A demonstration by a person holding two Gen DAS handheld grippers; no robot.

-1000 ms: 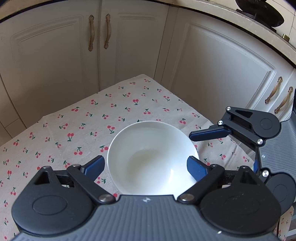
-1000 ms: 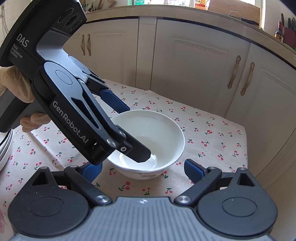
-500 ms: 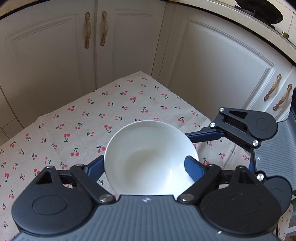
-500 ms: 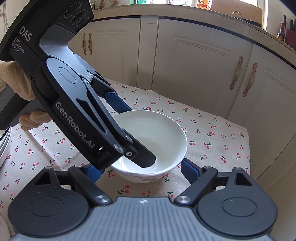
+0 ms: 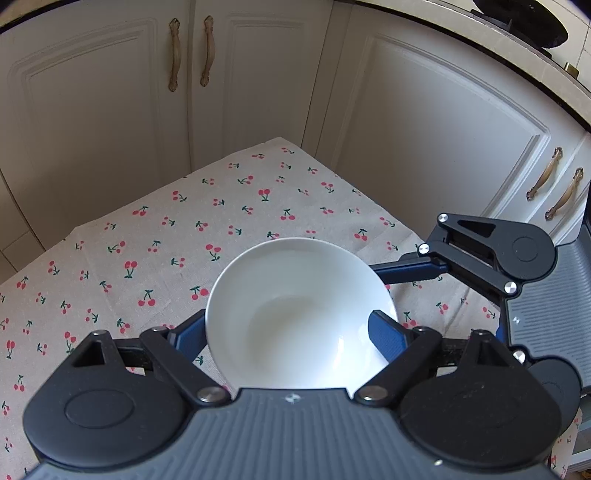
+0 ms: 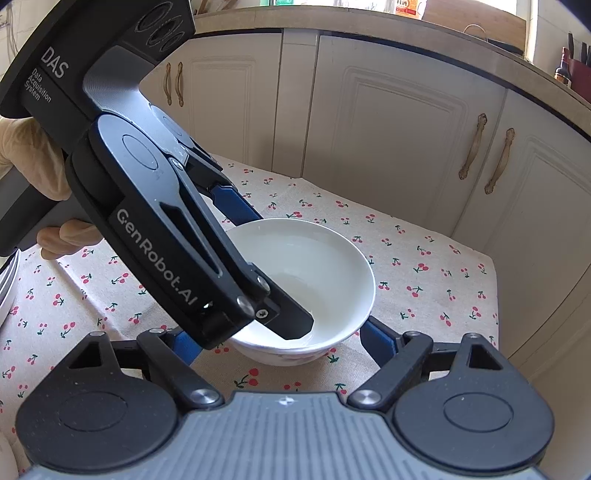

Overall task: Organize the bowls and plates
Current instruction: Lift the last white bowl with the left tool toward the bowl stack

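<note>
A white bowl [image 5: 299, 314] [image 6: 306, 280] sits on the cherry-print tablecloth [image 5: 166, 240] [image 6: 424, 273]. My left gripper [image 5: 291, 332] is open, its two blue fingers on either side of the bowl; in the right wrist view one finger reaches down into the bowl and the other passes behind its far rim. My right gripper [image 6: 280, 343] is open too, its fingers on either side of the bowl's near side, low by the base. In the left wrist view one blue right finger [image 5: 406, 269] lies along the bowl's right rim.
White cabinet doors [image 5: 424, 129] [image 6: 406, 122] stand close behind the table's far edges. A stack of plates [image 6: 5, 288] shows at the left edge in the right wrist view. A dark pan [image 5: 524, 18] sits on the counter at top right.
Both grippers have moved in closer around the bowl. The left finger sits deeper inside the bowl, and the right fingers now flank its base. The bowl has stayed on the cloth.
</note>
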